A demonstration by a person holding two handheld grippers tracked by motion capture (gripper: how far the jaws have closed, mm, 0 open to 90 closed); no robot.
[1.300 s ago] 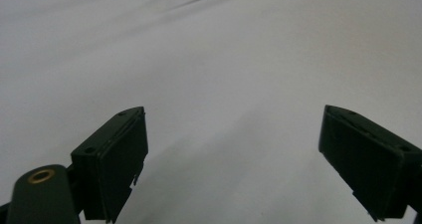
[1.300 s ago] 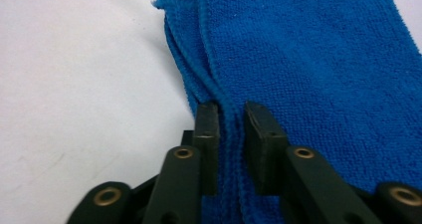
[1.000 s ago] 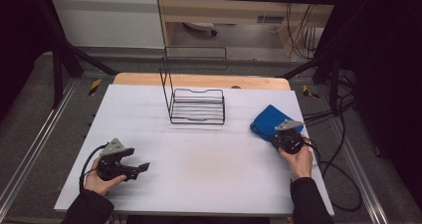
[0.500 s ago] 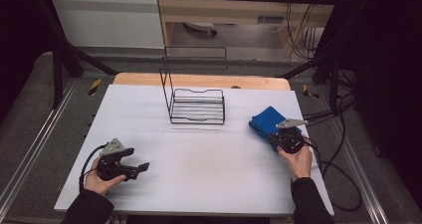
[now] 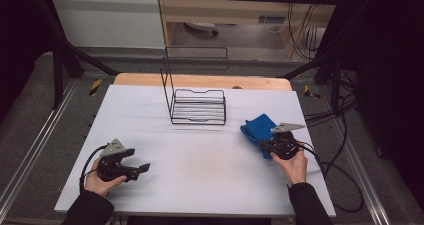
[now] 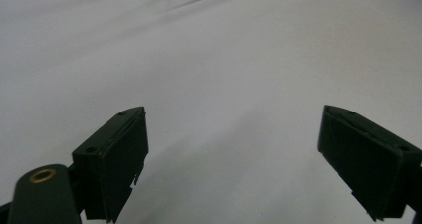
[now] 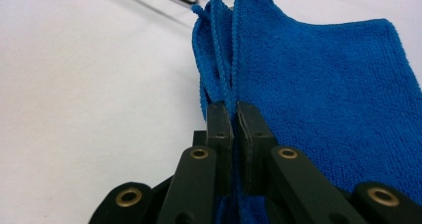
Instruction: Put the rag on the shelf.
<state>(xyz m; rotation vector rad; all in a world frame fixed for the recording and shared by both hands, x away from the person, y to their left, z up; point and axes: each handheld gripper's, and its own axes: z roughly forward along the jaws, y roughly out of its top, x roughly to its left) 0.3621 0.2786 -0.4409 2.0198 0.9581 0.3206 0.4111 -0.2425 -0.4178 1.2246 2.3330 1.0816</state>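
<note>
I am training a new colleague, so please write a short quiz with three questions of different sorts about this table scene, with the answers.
1. True or false: the right gripper has its jaws shut on the blue cloth.
2. Multiple choice: what do the jaws of the left gripper hold? A) the cloth B) the wire rack C) nothing
3. Short answer: in the high view, on which side of the wire rack does the blue cloth lie?

Key
1. True; the jaws pinch a folded edge of the cloth.
2. C; they stand wide apart over the bare white table.
3. To its right, nearer the person.
</note>
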